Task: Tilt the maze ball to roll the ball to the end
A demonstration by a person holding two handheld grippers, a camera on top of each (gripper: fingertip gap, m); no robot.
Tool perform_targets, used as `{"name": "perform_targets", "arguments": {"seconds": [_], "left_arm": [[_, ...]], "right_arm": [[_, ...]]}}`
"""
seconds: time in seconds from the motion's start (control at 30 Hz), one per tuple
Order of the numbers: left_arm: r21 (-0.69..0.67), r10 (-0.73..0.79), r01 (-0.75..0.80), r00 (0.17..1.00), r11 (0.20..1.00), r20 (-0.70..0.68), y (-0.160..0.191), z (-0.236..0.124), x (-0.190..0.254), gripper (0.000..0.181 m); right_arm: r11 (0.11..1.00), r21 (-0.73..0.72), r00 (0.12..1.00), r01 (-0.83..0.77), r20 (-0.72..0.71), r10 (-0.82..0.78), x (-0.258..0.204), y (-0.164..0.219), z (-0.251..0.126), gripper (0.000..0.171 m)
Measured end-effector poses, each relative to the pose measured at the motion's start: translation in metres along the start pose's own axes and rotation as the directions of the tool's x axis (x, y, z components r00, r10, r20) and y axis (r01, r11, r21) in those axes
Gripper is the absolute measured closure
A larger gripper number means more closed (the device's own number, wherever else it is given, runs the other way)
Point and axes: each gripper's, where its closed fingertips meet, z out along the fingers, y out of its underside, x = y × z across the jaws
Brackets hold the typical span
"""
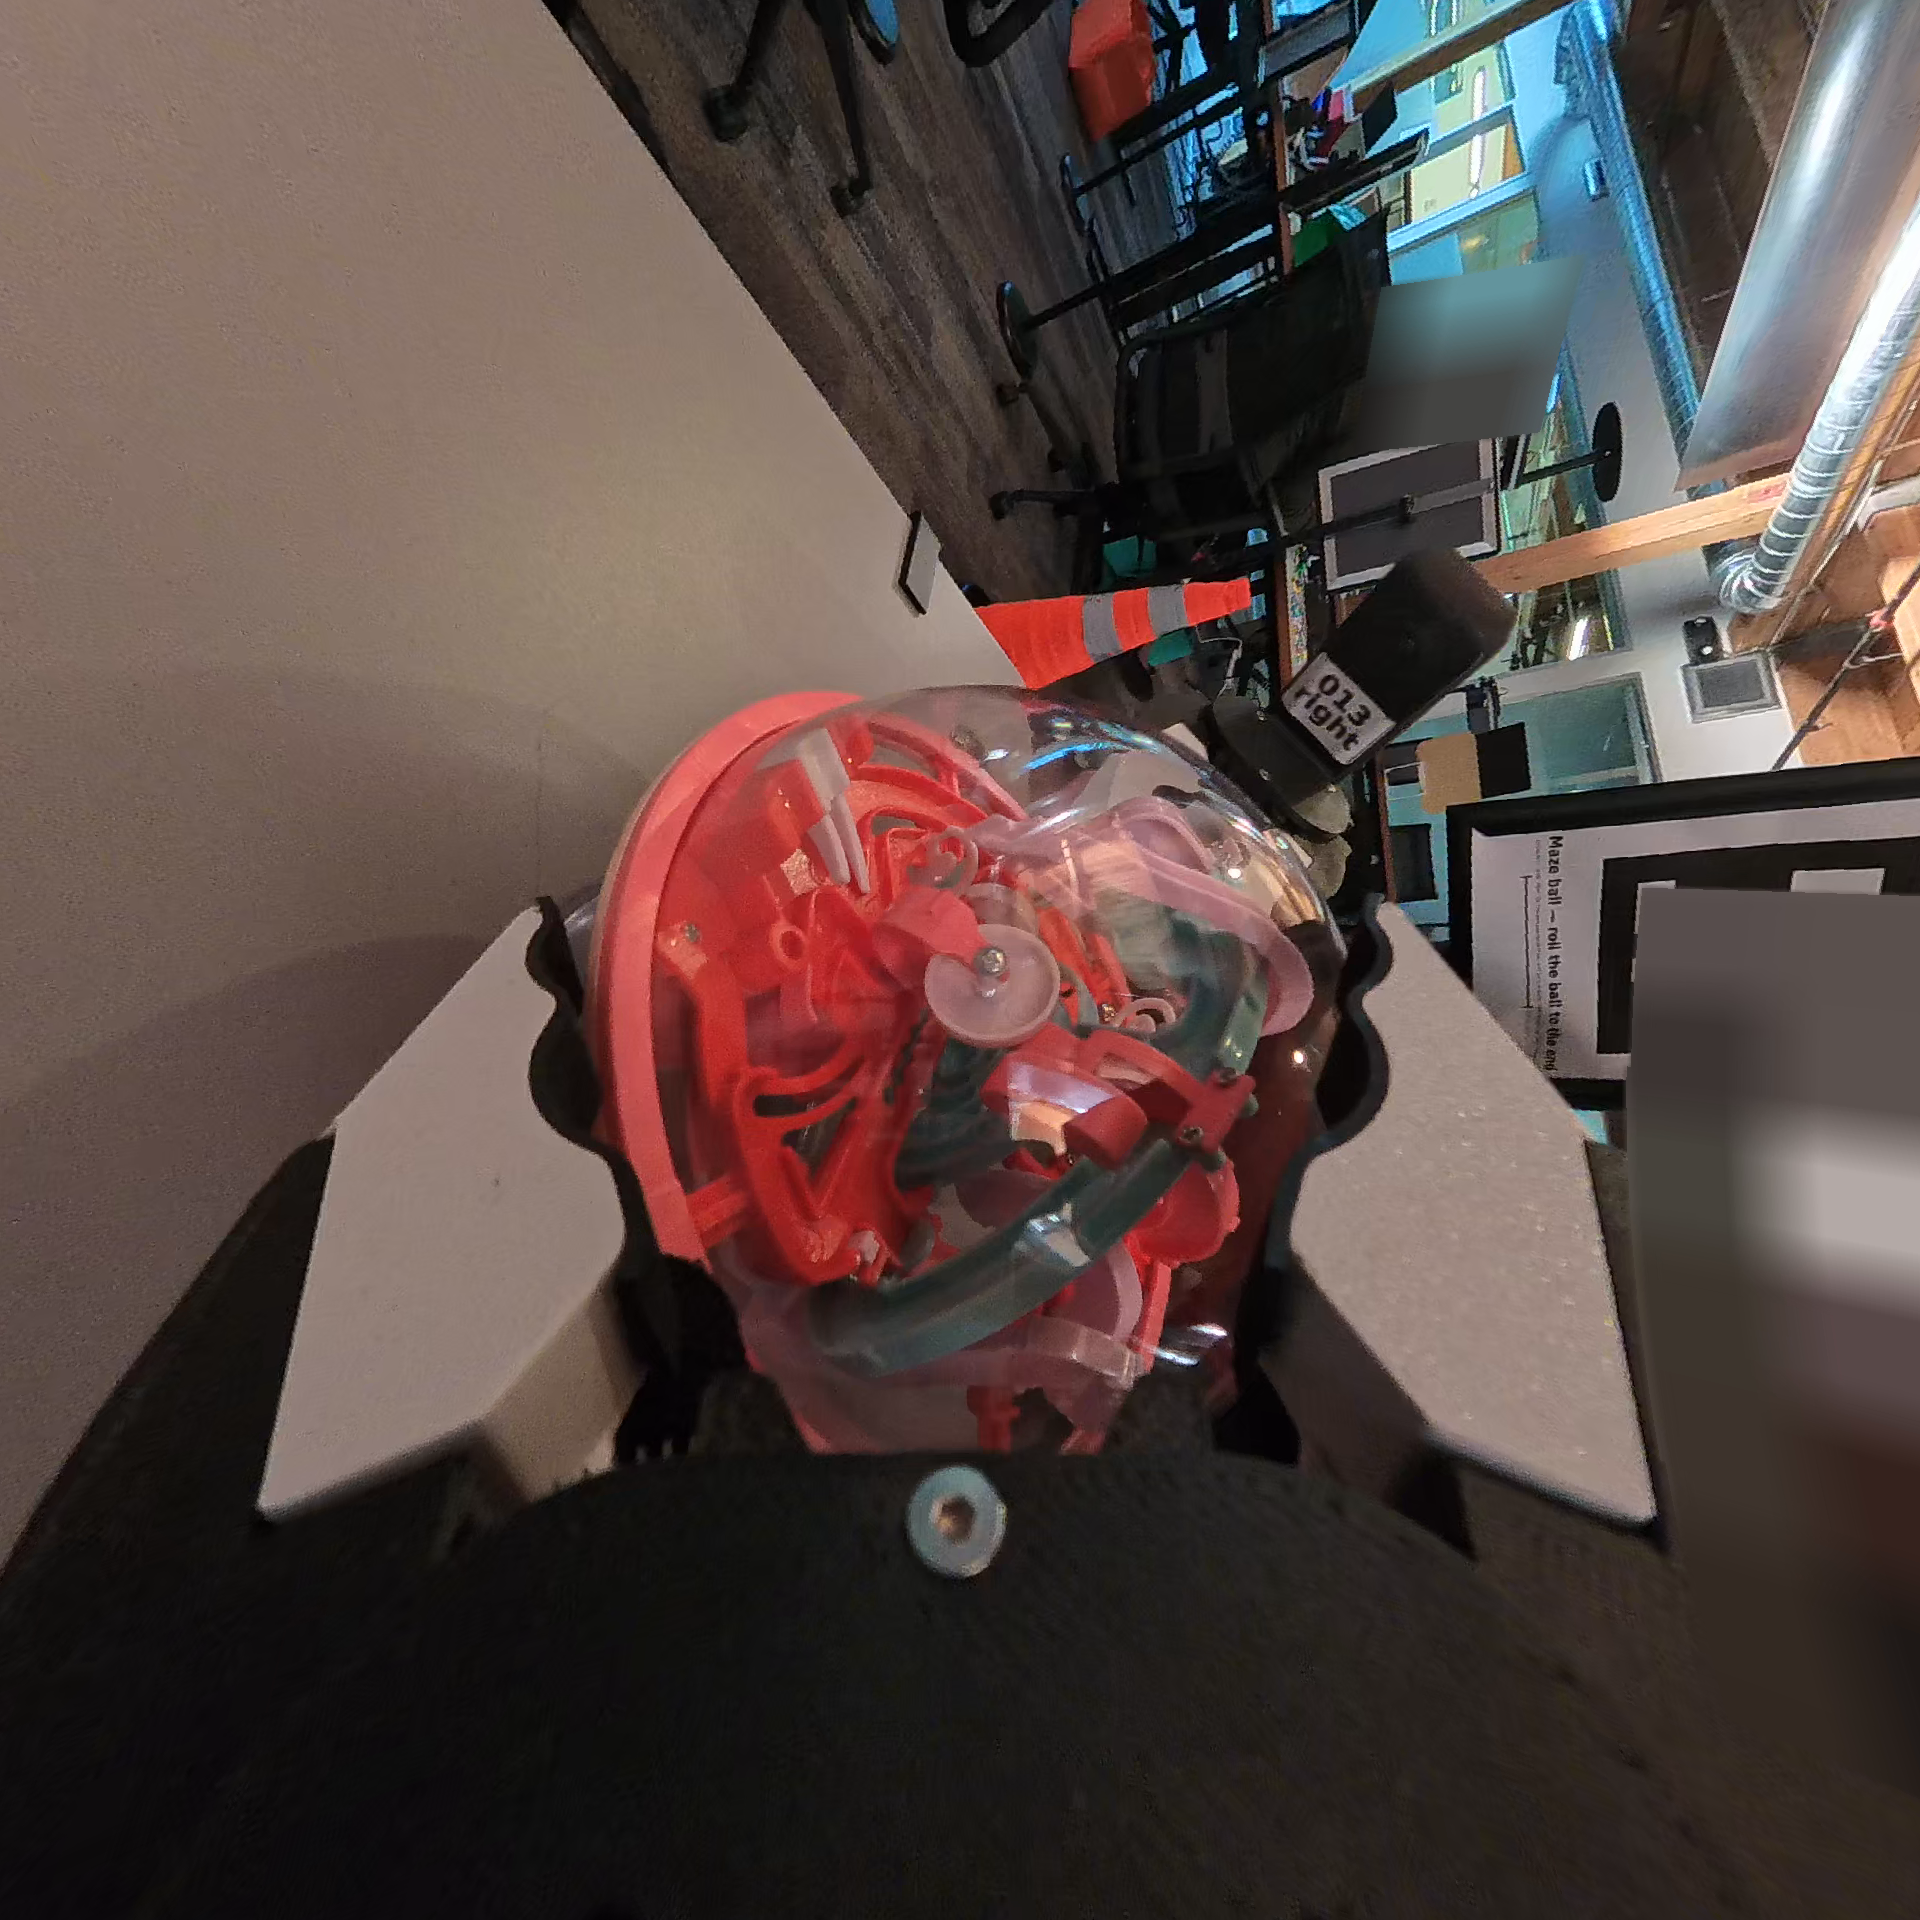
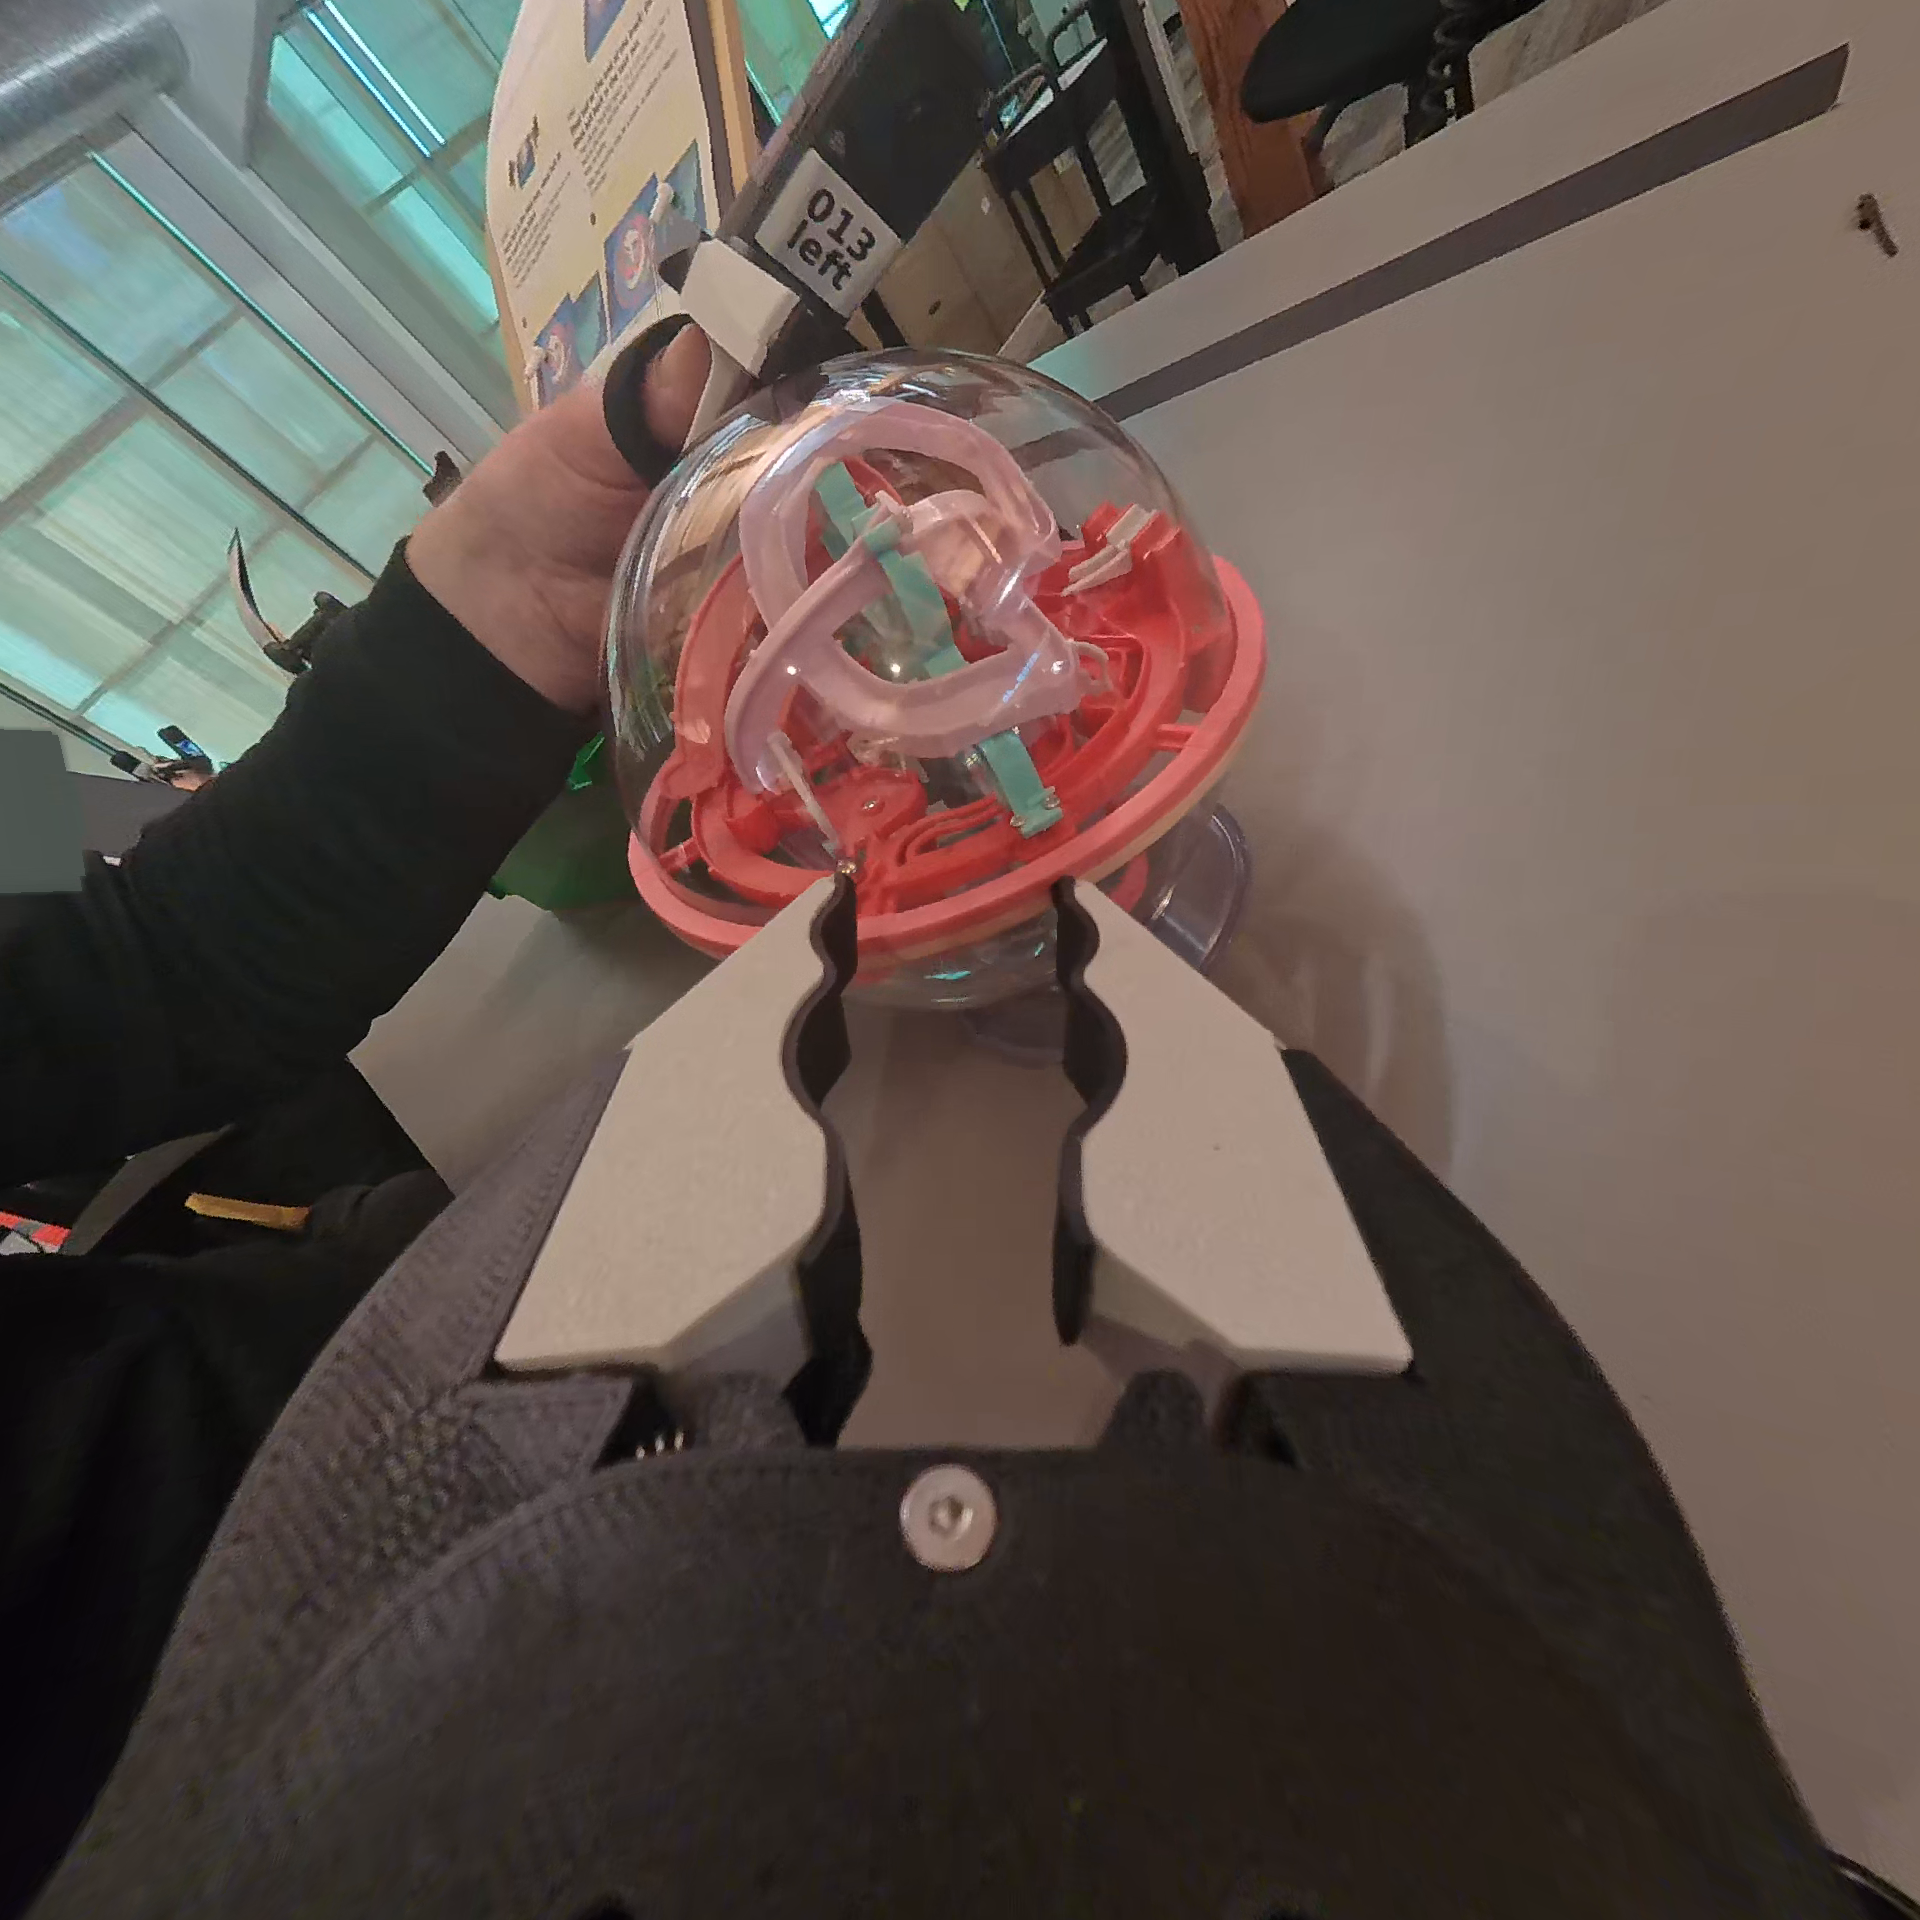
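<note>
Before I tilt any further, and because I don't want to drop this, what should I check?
1. Left claw clamped across the maze ball: ok.
2. Right claw gripping the pink rim: cannot tell; its jaws stand apart at the rim.
3. Small rolling ball located inside: cannot tell.
4. Clear stand out of the way: cannot tell.

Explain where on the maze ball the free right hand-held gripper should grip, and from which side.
Grip the pink equator ring of the maze ball, coming from the near underside where the right hand-held gripper already points. The clear dome is smooth and curved; the ring is a protruding ledge, probably less slippery.
</note>
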Motion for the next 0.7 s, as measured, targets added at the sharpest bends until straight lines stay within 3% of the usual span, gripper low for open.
{"name": "perform_targets", "arguments": {"seconds": [0.7], "left_arm": [[0.043,-0.017,0.02,0.997,0.999,-0.075,-0.0027,-0.0026,-0.0003,0.046]], "right_arm": [[1.0,-0.005,0.999,0.022,-0.033,-0.022,-0.001,-0.0032,0.0008,0.131]]}}
